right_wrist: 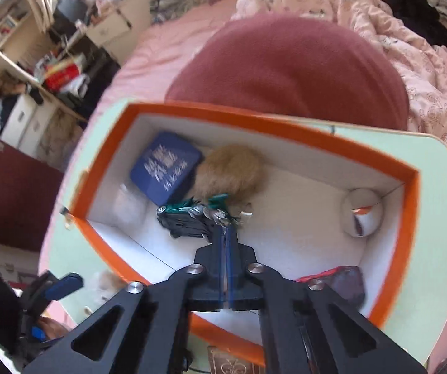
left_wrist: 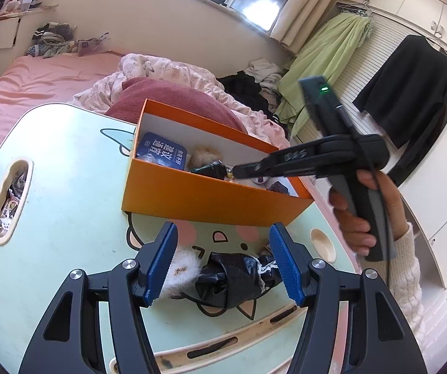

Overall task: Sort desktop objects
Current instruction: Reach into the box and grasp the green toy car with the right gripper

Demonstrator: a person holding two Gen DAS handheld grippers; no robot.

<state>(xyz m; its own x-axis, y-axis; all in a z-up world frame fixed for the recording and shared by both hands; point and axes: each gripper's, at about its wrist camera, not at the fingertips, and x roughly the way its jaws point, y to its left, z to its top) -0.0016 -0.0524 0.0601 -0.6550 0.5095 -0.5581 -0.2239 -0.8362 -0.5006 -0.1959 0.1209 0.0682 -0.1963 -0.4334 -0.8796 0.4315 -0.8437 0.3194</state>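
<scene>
- Behind everything, a bed with a pink sheet (left_wrist: 21,84) fills the upper left of the left wrist view, with a dark red cushion (right_wrist: 288,65) at the top centre of the right wrist view.
- Pale green table (left_wrist: 67,187) with a cartoon face spans the lower half of the left wrist view.
- Orange box (left_wrist: 211,201), white inside, stands open on the table at mid-frame.
- Inside it: a blue packet (right_wrist: 165,171) at upper left, a tan fluffy ball (right_wrist: 232,170) beside it, a round white item (right_wrist: 362,212) at the right wall.
- Black crumpled bag (left_wrist: 232,280) lies on the table in the lower centre, touching a white fluffy item (left_wrist: 178,271) on its left.
- Left gripper (left_wrist: 223,265) is spread wide, its blue pads flanking both items.
- Right gripper (right_wrist: 225,233) is pinched tight on a dark green wrapper (right_wrist: 189,215), held over the box interior.
</scene>
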